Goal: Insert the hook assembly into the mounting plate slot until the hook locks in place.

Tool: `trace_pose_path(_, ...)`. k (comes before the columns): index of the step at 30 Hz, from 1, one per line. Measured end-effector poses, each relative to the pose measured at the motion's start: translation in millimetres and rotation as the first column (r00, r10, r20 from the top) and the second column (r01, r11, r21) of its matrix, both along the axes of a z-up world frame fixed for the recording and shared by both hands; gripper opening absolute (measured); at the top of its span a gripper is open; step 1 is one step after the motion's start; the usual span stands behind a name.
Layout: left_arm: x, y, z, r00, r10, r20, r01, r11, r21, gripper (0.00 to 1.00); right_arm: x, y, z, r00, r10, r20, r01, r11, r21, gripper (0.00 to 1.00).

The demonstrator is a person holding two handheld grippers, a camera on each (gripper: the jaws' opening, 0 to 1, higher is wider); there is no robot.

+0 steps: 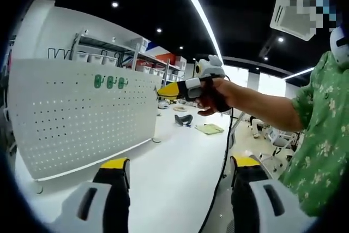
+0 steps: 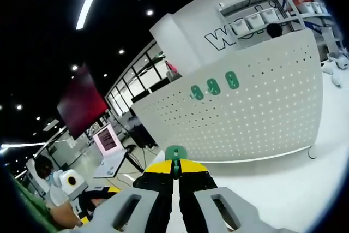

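A white perforated mounting plate (image 1: 82, 118) stands upright on the white table, with three green hooks (image 1: 109, 82) fixed in a row near its top. In the right gripper view the same plate (image 2: 256, 113) and its hooks (image 2: 213, 86) lie ahead. My right gripper (image 2: 175, 170) is shut on a small green hook assembly (image 2: 175, 154), which sticks out above the yellow tips, short of the plate. My left gripper (image 1: 177, 170) is open with nothing between its fingers, low over the table. From the right, the right gripper (image 1: 170, 90) reaches toward the plate's right edge in a hand.
A person in a green patterned shirt (image 1: 319, 135) stands at the right. A black cable (image 1: 218, 173) hangs down to the table (image 1: 174, 151). A dark object (image 1: 184, 119) and a yellowish pad (image 1: 210, 129) lie farther back. Shelves with bins (image 1: 103, 53) stand behind the plate.
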State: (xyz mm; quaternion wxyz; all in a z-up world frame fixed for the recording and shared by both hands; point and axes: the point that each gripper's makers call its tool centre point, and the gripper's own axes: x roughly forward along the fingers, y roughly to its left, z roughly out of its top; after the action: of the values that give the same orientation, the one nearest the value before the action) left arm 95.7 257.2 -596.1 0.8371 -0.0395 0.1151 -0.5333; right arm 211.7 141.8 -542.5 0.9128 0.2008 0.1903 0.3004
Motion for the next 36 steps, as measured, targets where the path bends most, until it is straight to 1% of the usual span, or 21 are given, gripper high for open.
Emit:
trace_pose_path(8, 1.6, 2.4, -1.2, 1.000, 0.004, -0.004, -0.004, 1.000, 0.001, 0.76, 1.1, 3.7, 4.9, 1.000, 0.004, 0.010, -0.004, 1.000, 0.003, 0.01)
trace_pose_path(20, 5.6, 3.9, 2.2, 1.000, 0.010, 0.001, -0.010, 1.000, 0.000, 0.75, 3.7, 7.1, 9.2, 1.000, 0.009, 0.017, -0.010, 1.000, 0.009, 0.01)
trace_pose_path(32, 10.8, 9.7, 9.0, 1.000, 0.023, 0.020, -0.023, 1.000, 0.009, 0.73, 7.6, 13.4, 14.8, 0.999, 0.023, 0.029, -0.024, 1.000, 0.018, 0.01)
trace_pose_path(36, 10.9, 8.7, 9.2, 1.000, 0.020, 0.020, -0.020, 1.000, 0.007, 0.73, 7.8, 12.7, 13.4, 0.999, 0.022, 0.027, -0.022, 1.000, 0.015, 0.01)
